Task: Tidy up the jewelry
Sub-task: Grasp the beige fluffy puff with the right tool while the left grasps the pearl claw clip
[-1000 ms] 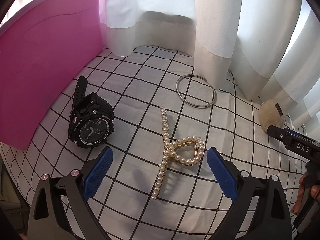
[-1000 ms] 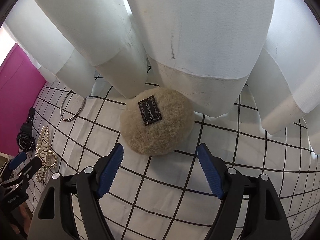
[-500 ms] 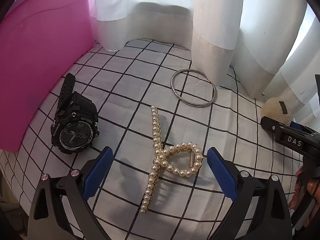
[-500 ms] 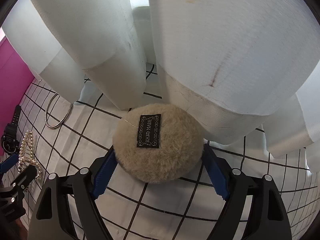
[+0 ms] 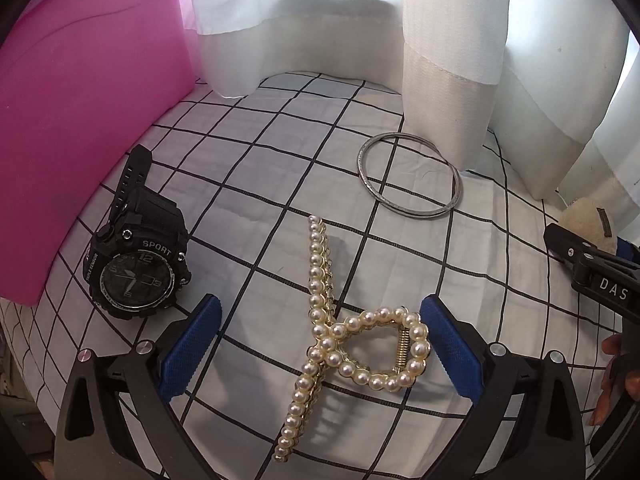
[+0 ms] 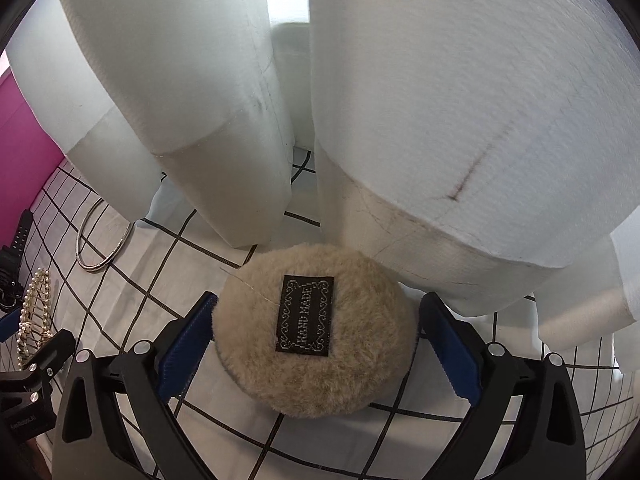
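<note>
White curtains (image 6: pixel 460 120) hang over a black-gridded white cloth (image 5: pixel 248 184). Left of the pearl hair claw (image 5: pixel 352 336) lies a black watch (image 5: pixel 136 268) marked "SPORT". Left gripper (image 5: pixel 320 348) gapes around the claw; right gripper (image 6: pixel 316 336), jaws just widened, straddles a fuzzy pouch (image 6: pixel 320 364) labelled "HAND MADE".

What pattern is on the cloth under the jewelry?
The cloth is white with a black grid of thin lines; the left wrist view shows it best.
</note>
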Tool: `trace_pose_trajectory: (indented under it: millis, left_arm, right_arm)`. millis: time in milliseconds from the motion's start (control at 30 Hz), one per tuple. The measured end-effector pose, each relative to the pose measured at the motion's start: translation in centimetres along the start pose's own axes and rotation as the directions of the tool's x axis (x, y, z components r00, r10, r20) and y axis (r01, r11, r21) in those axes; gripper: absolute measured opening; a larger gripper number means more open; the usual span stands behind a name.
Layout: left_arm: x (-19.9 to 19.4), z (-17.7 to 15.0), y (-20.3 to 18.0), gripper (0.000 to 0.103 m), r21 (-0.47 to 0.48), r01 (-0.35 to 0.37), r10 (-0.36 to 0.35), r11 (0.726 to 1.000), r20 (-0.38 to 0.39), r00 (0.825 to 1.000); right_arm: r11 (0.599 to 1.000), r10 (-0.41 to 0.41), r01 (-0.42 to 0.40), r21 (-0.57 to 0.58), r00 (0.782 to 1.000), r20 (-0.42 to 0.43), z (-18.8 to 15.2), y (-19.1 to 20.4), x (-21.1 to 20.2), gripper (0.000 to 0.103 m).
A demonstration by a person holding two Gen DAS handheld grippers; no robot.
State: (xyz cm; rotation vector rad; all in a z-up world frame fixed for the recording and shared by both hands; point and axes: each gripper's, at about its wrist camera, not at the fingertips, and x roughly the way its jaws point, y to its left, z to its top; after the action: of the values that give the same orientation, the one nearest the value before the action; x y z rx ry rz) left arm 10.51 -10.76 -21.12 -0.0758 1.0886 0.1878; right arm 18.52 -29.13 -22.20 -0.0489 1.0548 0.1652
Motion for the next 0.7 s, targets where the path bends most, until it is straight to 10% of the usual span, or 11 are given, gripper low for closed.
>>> trace_pose_trajectory:
  millis: [400, 700]
  left_arm:
    - [-0.2, -0.1, 0.1, 0.094, -0.021, 0.000, 0.000, 1.000, -0.016, 1.000]
    - [-1.4, -0.7, 0.4, 0.058, -0.014, 0.007, -0.007, 1.000, 0.021, 1.000]
  right_arm:
    - [1.000, 0.011, -0.011, -0.003, 1.000, 0.011, -0.8, 0.3, -0.5, 0.093]
    - [1.000, 0.024, -0.023, -0.016, 0.999, 0.027, -2.1, 0.4, -2.2, 0.069]
